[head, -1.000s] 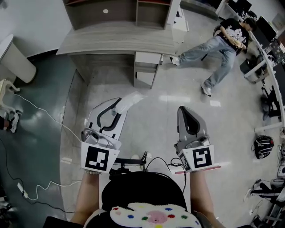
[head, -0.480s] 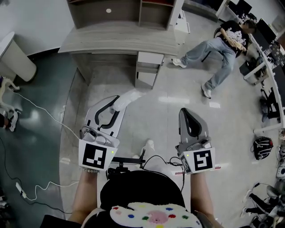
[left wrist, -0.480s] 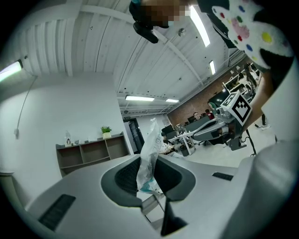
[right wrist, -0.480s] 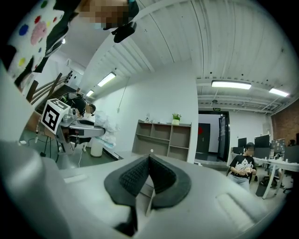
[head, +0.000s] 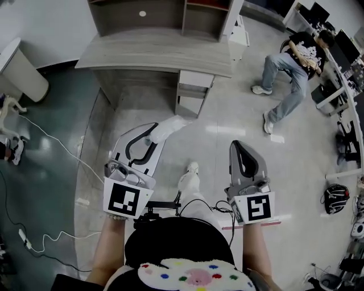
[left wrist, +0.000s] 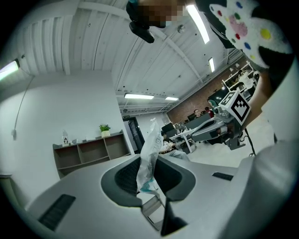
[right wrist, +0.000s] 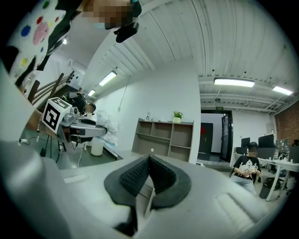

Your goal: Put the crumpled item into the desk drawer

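Observation:
My left gripper [head: 149, 139] is shut on a crumpled white plastic wrapper [head: 165, 128], which sticks out past the jaw tips toward the desk. In the left gripper view the crumpled wrapper [left wrist: 150, 158] stands pinched between the dark pads of the left gripper [left wrist: 148, 179]. My right gripper [head: 240, 149] is shut with nothing in it, level with the left one and to its right; the right gripper [right wrist: 148, 168] shows its pads pressed together. Ahead stands the grey wooden desk [head: 153, 51] with its white drawer unit [head: 192, 94], the drawers closed.
A shelf unit [head: 165, 16] sits on the desk's back. A white bin [head: 20, 71] stands at far left, with a white cable [head: 54, 145] trailing over the floor. A seated person [head: 290, 68] stretches legs across the floor at right, next to other desks. A dark helmet [head: 335, 199] lies lower right.
The view has shifted toward the desk, and both grippers keep their hold and spacing. The seated person at right has drawn the legs in.

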Demonstrator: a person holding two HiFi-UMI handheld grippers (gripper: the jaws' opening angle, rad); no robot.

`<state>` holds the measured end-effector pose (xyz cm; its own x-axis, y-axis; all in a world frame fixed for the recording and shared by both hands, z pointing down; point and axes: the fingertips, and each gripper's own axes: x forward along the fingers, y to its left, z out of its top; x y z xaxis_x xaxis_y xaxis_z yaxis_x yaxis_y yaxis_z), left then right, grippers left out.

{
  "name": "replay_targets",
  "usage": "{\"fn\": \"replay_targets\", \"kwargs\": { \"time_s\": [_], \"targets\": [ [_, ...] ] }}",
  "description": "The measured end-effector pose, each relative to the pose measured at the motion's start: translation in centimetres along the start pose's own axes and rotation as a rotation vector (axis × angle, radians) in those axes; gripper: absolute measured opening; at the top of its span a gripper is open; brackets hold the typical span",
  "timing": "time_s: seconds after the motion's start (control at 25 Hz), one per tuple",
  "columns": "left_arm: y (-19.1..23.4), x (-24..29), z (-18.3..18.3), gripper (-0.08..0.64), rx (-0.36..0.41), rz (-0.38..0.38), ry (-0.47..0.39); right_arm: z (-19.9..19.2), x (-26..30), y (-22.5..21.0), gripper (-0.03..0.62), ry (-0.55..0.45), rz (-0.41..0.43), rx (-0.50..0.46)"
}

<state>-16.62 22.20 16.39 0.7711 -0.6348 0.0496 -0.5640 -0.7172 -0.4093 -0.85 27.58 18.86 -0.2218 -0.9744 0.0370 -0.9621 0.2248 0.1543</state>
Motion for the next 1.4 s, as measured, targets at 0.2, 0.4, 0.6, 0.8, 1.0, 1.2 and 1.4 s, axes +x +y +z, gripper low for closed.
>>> {"fn": "replay_targets", "kwargs": {
  "time_s": [0.2, 0.4, 0.6, 0.8, 1.0, 1.2, 1.4],
  "targets": [
    [2.6, 4.4, -1.0, 0.071, 0.006, 0.027, 0.012, 0.1, 5.1, -3.2, 0.009, -0.048, 0.018, 0.013],
    [4.7, 10.0, -2.0, 0.071, -0.006, 0.042, 0.039, -1.8, 9.5, -7.5, 0.009, 0.007, 0.046, -0.002],
    [6.5, 16.0, -3.1, 0.071, -0.012, 0.06, 0.06, -2.5, 14.6, -11.6, 0.009, -0.008, 0.09, 0.001],
    [7.8, 20.4, -4.3, 0.071, -0.03, 0.084, 0.092, -3.4, 18.7, -15.4, 0.009, -0.002, 0.12, 0.009],
    [8.1, 23.6, -5.0, 0.071, -0.038, 0.104, 0.13, -4.2, 21.3, -18.0, 0.009, 0.002, 0.157, 0.031],
    [9.1, 25.6, -6.0, 0.071, -0.051, 0.122, 0.145, -5.4, 23.6, -18.2, 0.009, 0.024, 0.206, 0.046],
    [9.5, 27.0, -7.4, 0.071, -0.052, 0.099, 0.163, -6.7, 25.1, -18.1, 0.009, 0.04, 0.229, 0.069]
  ]
}}
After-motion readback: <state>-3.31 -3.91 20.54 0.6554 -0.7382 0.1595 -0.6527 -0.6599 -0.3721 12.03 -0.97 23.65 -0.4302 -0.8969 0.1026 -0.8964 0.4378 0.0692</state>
